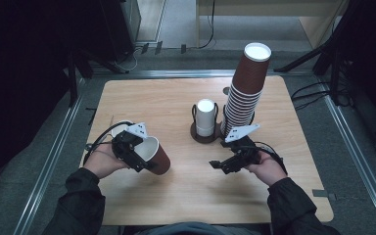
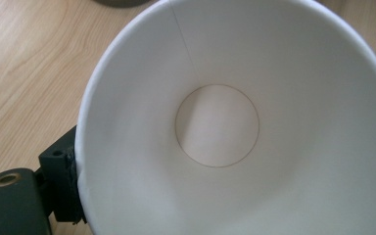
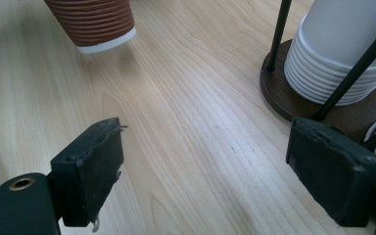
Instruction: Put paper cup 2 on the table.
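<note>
A brown paper cup (image 1: pixel 154 155) with a white inside is gripped at its rim by the left gripper (image 1: pixel 133 152), over the near left part of the wooden table (image 1: pixel 176 196). The cup is tilted, its mouth turned up and toward the person. In the left gripper view the white interior of the cup (image 2: pixel 235 122) is seen down to its round bottom, with one black jaw pressed against the rim at the lower left. The right gripper (image 1: pixel 225 164) is held low over the table, near its right side, with its jaws spread wide and nothing between them. In the right gripper view bare wood lies between the two pads (image 3: pixel 95 169). A stack of white cups (image 1: pixel 205 117) is set in a dark holder (image 1: pixel 206 137) at the middle of the table, and a tall stack of brown cups (image 1: pixel 247 88) is seen just to its right
</note>
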Demonstrator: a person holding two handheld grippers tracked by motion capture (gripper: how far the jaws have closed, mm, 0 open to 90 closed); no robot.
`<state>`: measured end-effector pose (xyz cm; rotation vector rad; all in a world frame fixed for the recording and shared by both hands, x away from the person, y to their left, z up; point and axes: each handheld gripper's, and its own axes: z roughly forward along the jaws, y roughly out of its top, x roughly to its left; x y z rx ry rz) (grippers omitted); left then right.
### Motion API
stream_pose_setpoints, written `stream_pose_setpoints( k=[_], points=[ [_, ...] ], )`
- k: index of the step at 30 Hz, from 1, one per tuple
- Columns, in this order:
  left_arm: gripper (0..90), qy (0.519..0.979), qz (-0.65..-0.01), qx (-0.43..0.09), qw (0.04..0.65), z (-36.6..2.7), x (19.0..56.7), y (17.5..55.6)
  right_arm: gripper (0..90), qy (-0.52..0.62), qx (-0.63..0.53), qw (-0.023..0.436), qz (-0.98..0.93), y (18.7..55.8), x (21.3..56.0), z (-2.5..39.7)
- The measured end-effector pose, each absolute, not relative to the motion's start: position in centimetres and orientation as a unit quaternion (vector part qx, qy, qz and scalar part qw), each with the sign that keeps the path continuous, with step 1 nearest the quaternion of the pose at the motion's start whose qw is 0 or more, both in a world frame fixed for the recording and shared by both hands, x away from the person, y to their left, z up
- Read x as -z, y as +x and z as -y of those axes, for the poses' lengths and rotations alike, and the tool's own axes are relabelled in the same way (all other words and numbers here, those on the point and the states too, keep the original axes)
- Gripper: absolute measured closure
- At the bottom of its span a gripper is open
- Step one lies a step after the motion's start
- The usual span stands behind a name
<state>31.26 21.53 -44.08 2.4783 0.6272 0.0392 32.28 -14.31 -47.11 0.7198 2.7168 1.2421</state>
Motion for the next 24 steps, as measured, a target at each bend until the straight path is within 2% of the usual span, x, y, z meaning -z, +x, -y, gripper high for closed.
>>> stream_pose_setpoints(
  k=[14,24],
  points=[
    [8.0,0.921,-0.275,-0.028,0.276,-24.7,44.2,31.6,14.5,0.233,-0.397,0.033,-0.887,32.4,47.2,14.2],
    [7.7,0.922,-0.306,-0.045,0.233,-26.1,44.7,31.5,14.6,0.233,-0.392,0.034,-0.889,32.6,47.3,13.9]
  ],
)
